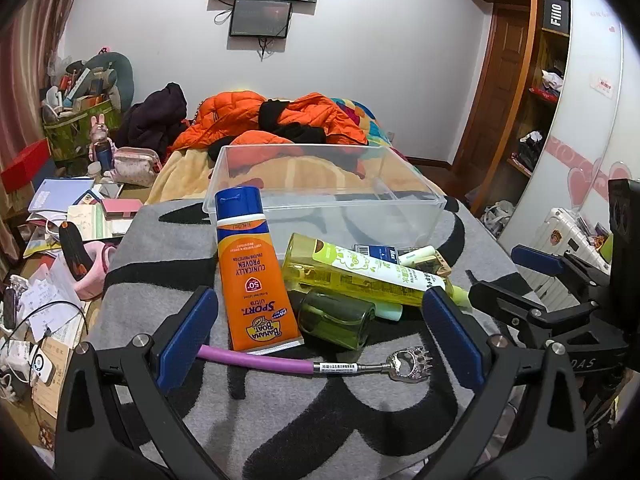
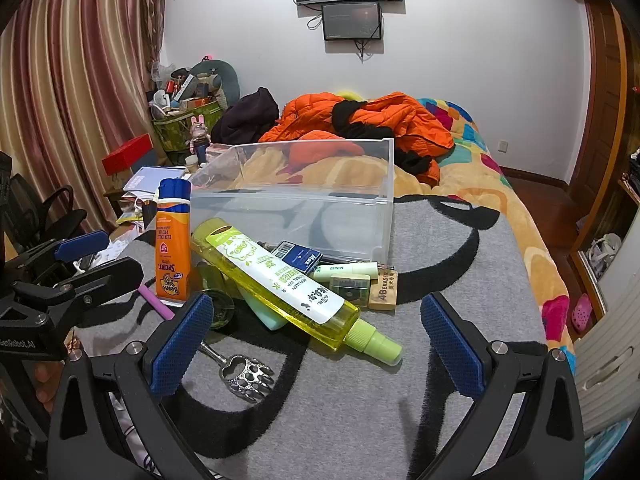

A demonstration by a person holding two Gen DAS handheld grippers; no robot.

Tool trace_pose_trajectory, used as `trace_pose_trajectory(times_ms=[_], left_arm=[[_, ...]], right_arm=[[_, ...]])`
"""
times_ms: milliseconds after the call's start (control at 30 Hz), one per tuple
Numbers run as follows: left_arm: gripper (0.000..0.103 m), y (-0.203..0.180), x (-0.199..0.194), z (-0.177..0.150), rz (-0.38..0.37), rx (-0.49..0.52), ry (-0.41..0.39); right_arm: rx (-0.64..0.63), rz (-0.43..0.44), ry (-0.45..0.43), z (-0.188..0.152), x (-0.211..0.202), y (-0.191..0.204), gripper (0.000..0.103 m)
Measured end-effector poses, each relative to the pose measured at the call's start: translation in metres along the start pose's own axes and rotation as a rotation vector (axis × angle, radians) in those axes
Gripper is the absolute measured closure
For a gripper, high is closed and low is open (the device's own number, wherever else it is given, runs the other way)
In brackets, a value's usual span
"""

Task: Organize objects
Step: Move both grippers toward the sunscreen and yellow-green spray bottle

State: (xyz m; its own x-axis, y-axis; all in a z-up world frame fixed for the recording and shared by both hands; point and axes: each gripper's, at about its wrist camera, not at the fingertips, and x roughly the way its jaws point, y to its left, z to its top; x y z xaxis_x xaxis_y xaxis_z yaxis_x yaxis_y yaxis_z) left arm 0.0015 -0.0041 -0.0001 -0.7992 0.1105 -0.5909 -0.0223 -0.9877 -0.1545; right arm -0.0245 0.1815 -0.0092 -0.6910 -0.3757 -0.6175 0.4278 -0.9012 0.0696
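A clear plastic bin stands empty on a grey and black mat on the bed. In front of it lie an orange sunscreen tube, a yellow spray bottle, a green glass jar, a pink-handled back scratcher, a blue Max box, a lip balm and an eraser. My left gripper is open over the tube and jar. My right gripper is open above the spray bottle's cap.
Orange jackets and dark clothes lie on the bed behind the bin. A cluttered desk with papers stands to the left. A wardrobe stands to the right. Each gripper shows at the side of the other's view.
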Motion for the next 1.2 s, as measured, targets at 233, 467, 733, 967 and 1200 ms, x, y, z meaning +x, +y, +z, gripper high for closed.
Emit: trace_pose_trajectory(times_ms=[233, 467, 733, 967, 1200], left_arm=[[0.000, 0.000, -0.001, 0.000, -0.008, 0.002, 0.006], [0.000, -0.003, -0.003, 0.001, -0.002, 0.011, 0.002], [0.000, -0.001, -0.004, 0.001, -0.003, 0.003, 0.003], [0.000, 0.000, -0.002, 0.001, -0.001, 0.009, -0.001], [0.000, 0.010, 0.002, 0.003, -0.004, -0.016, -0.004]], right_arm=[[0.001, 0.004, 0.001, 0.000, -0.001, 0.001, 0.000], [0.003, 0.008, 0.002, 0.000, -0.001, 0.001, 0.000], [0.004, 0.008, 0.002, 0.000, 0.000, 0.001, 0.000], [0.017, 0.010, 0.020, -0.002, 0.005, -0.003, 0.000], [-0.001, 0.035, 0.045, 0.000, 0.014, -0.007, 0.000]])
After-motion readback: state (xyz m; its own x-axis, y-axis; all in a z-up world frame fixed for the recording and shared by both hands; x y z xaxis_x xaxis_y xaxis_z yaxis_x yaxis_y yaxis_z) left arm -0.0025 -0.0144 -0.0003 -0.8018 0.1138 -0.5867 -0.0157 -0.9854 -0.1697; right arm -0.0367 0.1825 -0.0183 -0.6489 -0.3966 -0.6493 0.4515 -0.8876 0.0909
